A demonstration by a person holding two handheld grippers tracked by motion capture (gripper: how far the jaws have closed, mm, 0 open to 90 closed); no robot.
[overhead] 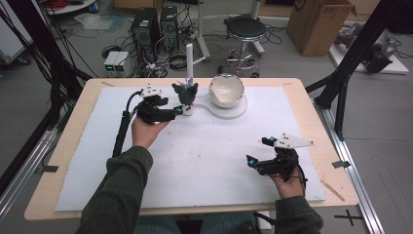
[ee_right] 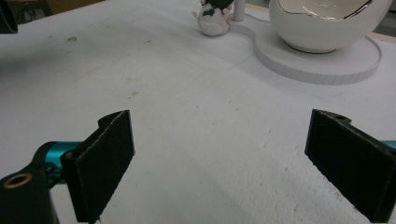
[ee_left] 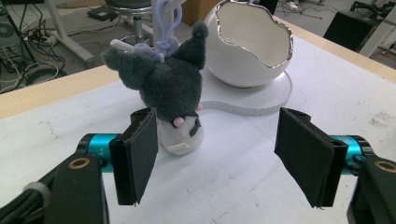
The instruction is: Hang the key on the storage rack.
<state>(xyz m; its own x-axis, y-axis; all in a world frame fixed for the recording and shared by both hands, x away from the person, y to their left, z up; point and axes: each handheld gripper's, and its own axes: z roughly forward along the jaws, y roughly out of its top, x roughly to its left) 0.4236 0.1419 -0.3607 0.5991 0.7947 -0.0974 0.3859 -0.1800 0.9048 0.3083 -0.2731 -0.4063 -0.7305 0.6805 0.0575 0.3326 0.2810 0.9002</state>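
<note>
I read the left gripper (overhead: 181, 110) near the far edge of the tabletop, left of centre, held in the left hand (overhead: 144, 130) and pointing toward the plush toy (overhead: 186, 94). Its jaws stand apart; in the left gripper view one pad (ee_left: 142, 154) sits just beside the toy's lower body, the other pad is well clear of it, and I cannot tell whether the near pad touches the fabric. The toy is not clamped.

The plush toy (ee_left: 170, 88) is dark grey with two pointed ears, a pale lower body and a lilac clip on top. It stands upright on the white mat (overhead: 204, 161), at the narrow end of a flat white base (overhead: 237, 110). A white post (overhead: 189, 61) rises just behind it. On the round end of the base rests a white egg-shaped bowl (overhead: 226, 90) with a jagged silver rim, close to the toy but apart from it.

The right gripper (overhead: 257, 152) lies near the near right corner of the tabletop, in the right hand (overhead: 287, 183), well apart from the toy. Its jaws are spread wide with bare mat between them, as the right gripper view confirms; there the bowl (ee_right: 327, 25) and base (ee_right: 322, 67) show at the far end.
</note>
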